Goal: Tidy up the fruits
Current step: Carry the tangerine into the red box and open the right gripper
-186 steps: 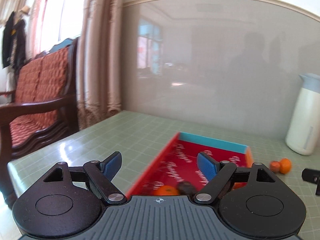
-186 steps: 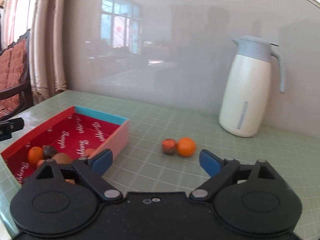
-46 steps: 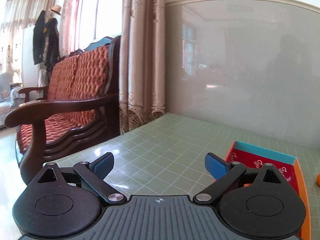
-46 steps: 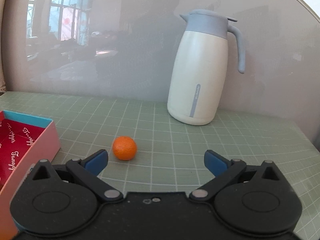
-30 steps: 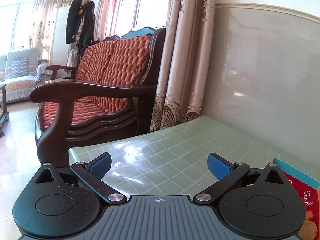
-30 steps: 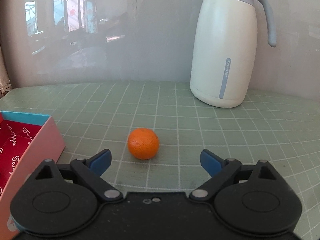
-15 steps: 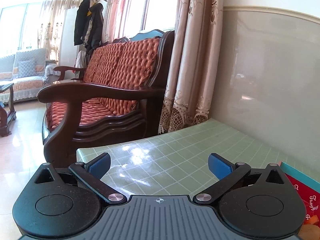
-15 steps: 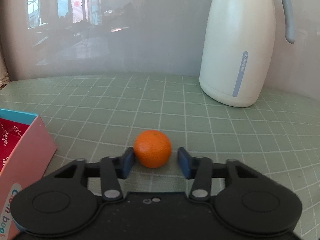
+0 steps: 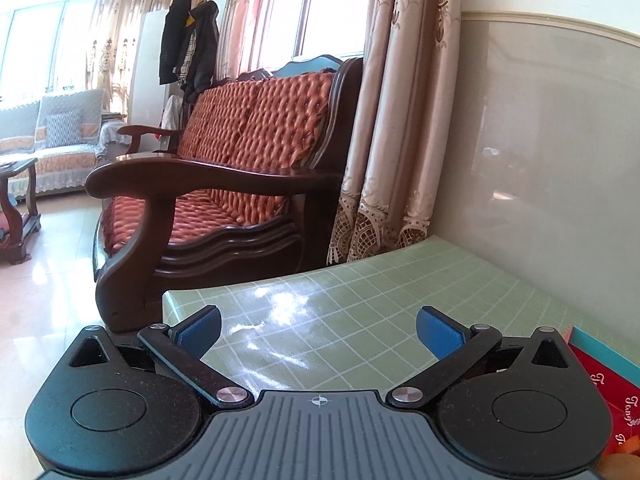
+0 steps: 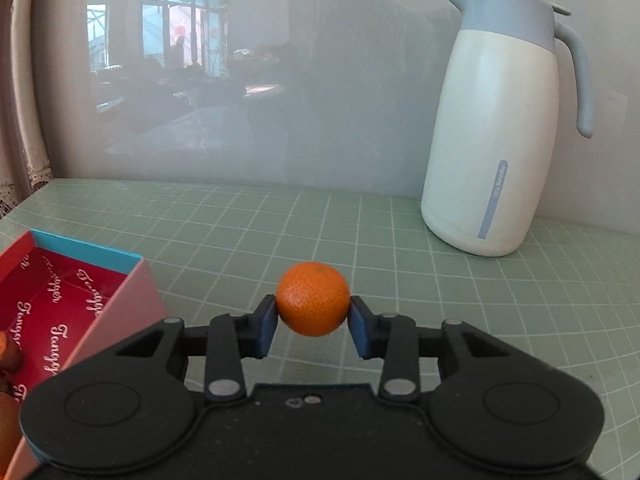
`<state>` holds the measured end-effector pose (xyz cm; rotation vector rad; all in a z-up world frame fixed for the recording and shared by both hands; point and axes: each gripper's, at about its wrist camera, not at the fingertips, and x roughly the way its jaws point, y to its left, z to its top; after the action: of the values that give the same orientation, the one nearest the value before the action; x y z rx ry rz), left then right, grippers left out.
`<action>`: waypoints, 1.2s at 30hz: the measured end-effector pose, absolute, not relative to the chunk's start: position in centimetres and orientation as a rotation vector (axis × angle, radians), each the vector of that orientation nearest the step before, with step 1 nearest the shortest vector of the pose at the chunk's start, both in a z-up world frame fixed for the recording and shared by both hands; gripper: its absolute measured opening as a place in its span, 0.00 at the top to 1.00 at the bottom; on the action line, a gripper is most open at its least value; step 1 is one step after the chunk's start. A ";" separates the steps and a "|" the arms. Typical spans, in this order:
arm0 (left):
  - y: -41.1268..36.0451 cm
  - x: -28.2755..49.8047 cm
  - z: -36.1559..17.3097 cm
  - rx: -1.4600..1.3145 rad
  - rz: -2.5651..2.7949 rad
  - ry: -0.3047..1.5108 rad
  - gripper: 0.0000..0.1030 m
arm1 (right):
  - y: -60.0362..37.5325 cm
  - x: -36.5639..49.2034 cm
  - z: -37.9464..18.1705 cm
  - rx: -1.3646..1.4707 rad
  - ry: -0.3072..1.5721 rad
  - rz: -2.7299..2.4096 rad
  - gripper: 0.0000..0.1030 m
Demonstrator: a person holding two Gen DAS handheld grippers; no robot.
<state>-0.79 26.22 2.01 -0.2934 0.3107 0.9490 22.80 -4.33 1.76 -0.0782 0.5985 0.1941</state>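
Note:
My right gripper [image 10: 313, 322] is shut on a small orange mandarin [image 10: 313, 299], pinched between its blue pads and held a little above the green grid table. A red-lined box with a blue rim and pink side [image 10: 120, 280] stands to the left; some fruit [image 10: 8, 354] shows at its near left edge. My left gripper [image 9: 318, 330] is open and empty over the table's left corner. The box corner [image 9: 612, 364] shows at the right edge of the left wrist view.
A white thermos jug with a grey-blue lid and handle [image 10: 492, 128] stands at the back right by the wall. A wooden armchair with red cushions [image 9: 224, 184] and a curtain [image 9: 396, 120] stand beyond the table's left edge [image 9: 192, 292].
My right gripper has closed on the mandarin and lifted it slightly off the table. My left gripper has stayed open and barely moved.

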 end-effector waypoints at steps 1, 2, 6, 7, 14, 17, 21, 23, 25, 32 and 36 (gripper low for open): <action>26.2 -0.8 2.0 -0.294 0.949 0.312 0.00 | -4.1 22.5 2.1 -0.079 0.587 0.209 0.64; 26.2 -0.8 2.0 -0.296 0.948 0.314 0.00 | -3.8 22.1 2.5 -0.081 0.572 0.228 0.64; 26.4 -1.0 1.9 -0.306 0.952 0.320 0.00 | -2.2 20.4 3.9 -0.113 0.512 0.298 0.64; 26.5 -1.1 1.9 -0.306 0.955 0.322 0.00 | -1.8 20.1 4.1 -0.118 0.502 0.317 0.64; 27.6 -1.6 1.4 -0.354 0.970 0.362 0.00 | 1.0 18.3 4.9 -0.146 0.478 0.436 0.64; 28.3 -1.9 0.9 -0.383 0.969 0.394 0.00 | 2.3 17.4 4.9 -0.169 0.476 0.481 0.64; 29.3 -2.4 0.4 -0.421 0.974 0.429 0.00 | 4.2 16.4 4.5 -0.214 0.479 0.533 0.64; 29.6 -2.6 0.2 -0.428 0.981 0.434 0.00 | 5.2 15.8 4.2 -0.243 0.479 0.555 0.64; 29.8 -2.8 0.1 -0.428 0.984 0.438 0.00 | 6.2 15.2 4.1 -0.273 0.476 0.573 0.64; 30.5 -3.2 0.0 -0.432 0.996 0.439 0.00 | 9.0 14.0 3.1 -0.372 0.477 0.617 0.64; 30.5 -3.2 0.0 -0.435 0.996 0.431 0.00 | 9.6 13.5 2.8 -0.407 0.473 0.620 0.64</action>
<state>-3.23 30.49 0.01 -0.4354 0.4309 0.9958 13.53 9.56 2.83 -0.4074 0.4728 0.6196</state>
